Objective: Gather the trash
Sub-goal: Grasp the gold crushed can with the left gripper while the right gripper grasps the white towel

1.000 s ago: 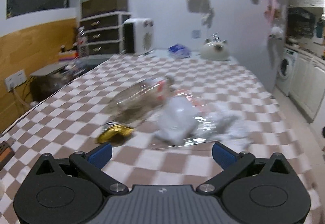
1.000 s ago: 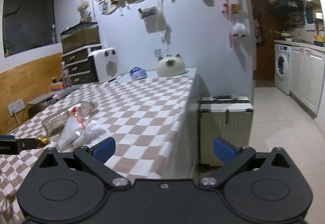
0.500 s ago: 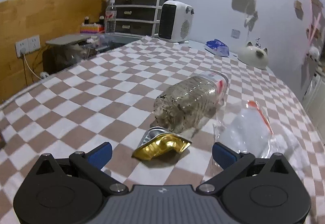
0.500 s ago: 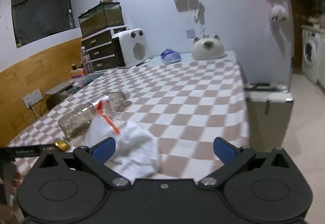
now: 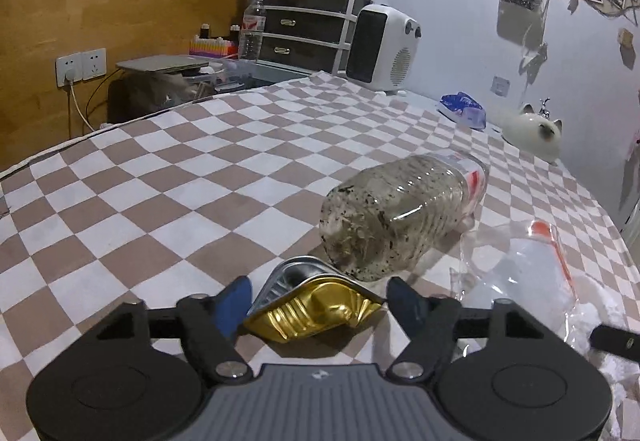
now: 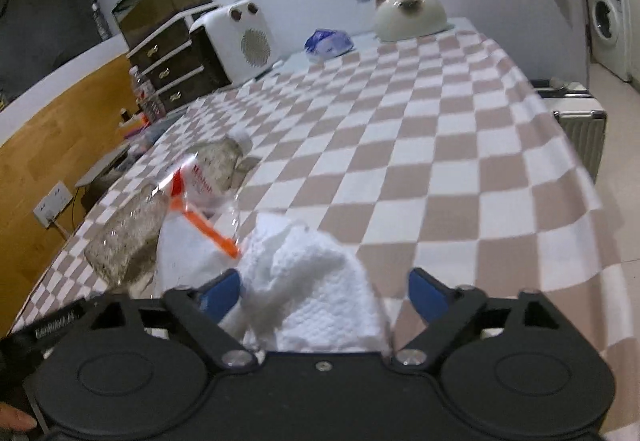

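Note:
A crushed gold foil tray (image 5: 314,305) lies on the checkered tablecloth (image 5: 168,181), between the open fingers of my left gripper (image 5: 318,301). Behind it lies a dirty clear plastic bottle (image 5: 400,221) on its side. To the right is a clear plastic bag with an orange strip (image 5: 528,273). In the right wrist view a crumpled white paper towel (image 6: 316,289) sits between the open fingers of my right gripper (image 6: 324,291). The bag (image 6: 192,237) and bottle (image 6: 132,229) lie to its left.
At the far end of the table stand a white heater (image 5: 384,49), dark drawers (image 5: 308,29), a blue packet (image 5: 462,109) and a cat-shaped ornament (image 5: 532,129). A suitcase (image 6: 580,129) stands on the floor past the table's right edge, near a washing machine (image 6: 604,25).
Both grippers have come down and forward to the trash. The left now straddles the gold foil tray; the right now straddles the paper towel.

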Available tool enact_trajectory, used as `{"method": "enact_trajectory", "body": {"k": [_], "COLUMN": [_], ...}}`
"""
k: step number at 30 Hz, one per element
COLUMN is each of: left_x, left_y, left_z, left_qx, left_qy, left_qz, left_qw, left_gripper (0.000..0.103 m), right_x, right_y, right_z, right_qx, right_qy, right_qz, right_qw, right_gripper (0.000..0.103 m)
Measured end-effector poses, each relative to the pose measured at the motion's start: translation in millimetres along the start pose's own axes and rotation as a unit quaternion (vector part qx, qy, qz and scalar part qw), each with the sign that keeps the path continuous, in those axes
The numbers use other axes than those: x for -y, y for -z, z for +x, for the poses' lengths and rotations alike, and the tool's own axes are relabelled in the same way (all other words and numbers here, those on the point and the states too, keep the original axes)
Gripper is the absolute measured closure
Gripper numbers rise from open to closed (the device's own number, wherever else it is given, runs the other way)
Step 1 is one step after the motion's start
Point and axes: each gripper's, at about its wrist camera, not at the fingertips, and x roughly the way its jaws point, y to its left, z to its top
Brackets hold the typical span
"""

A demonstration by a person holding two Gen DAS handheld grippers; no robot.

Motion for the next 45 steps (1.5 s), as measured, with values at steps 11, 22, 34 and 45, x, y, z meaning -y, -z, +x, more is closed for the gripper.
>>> {"method": "enact_trajectory", "body": {"k": [11,22,34,45], "left_x": [11.6,46.0,63.4,69.6], "left_y": [20.2,49.1,92.2,114.8], "left_z": [-30.3,-84.2,-137.1,-141.2], "left_qx": [-0.006,0.011,-0.003,-0.021], "left_qy": [0.033,0.101,0.143,0.151], "left_qz": [0.017,0.030,0.126,0.124], "left_qw": [0.9993,0.9943,0.9818,0.9806], "left_gripper": [0.033,0.034,0.035,0.035], "right_x": [15.0,31.2,12.4,-6.8], "right_y": [22.2,32.4,-0.6,2.3], "right_z": [-40.6,-98.8,-17.4,4.5], "right_qx": [-0.025,0.004,-0.003,-0.022], "right_qy": [-0.030,-0.064,-0.042,-0.060], "right_qz": [-0.024,-0.027,-0.003,-0.055], "right_qw": [0.999,0.998,0.999,0.996], "right_gripper": [0.099,0.076,0.024,0.089]}}
